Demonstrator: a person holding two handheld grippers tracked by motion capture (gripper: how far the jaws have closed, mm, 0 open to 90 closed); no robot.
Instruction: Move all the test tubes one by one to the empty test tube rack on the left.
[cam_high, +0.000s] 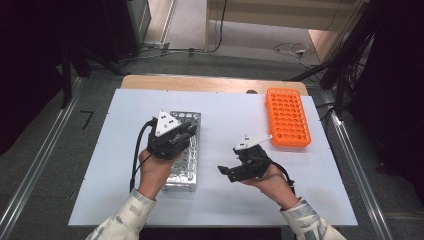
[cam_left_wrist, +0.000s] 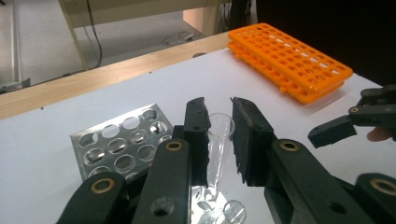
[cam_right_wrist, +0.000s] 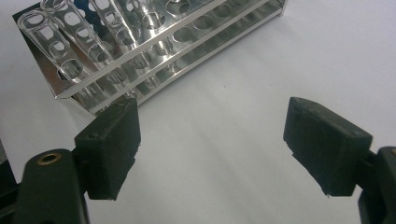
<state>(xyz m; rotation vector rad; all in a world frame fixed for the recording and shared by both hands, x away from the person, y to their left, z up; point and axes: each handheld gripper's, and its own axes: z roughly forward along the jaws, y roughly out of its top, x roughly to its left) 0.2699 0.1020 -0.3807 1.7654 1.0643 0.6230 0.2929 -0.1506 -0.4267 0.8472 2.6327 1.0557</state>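
Left gripper (cam_left_wrist: 219, 140): jaws clamped on a clear test tube (cam_left_wrist: 217, 140) above the metal rack (cam_left_wrist: 122, 144). Right gripper (cam_right_wrist: 210, 154): jaws wide apart, empty, over white table (cam_right_wrist: 224, 93). Hazard, judged: glass may slip or crack if squeezed askew

Two hand-held grippers are at work: the left hand-held gripper (cam_high: 176, 131) and the right hand-held gripper (cam_high: 226, 172). Two racks stand on the one white worktop (cam_high: 225, 120): one metal rack (cam_high: 186, 165) under the left hand-held gripper, and one orange rack (cam_high: 286, 117) beyond the right hand-held gripper. One clear glass tube (cam_left_wrist: 218, 140) sits between the left hand-held gripper's jaws. In the right gripper view at least three glass tubes (cam_right_wrist: 51, 42) stand in the metal rack ahead of the jaws; a full count cannot be made.
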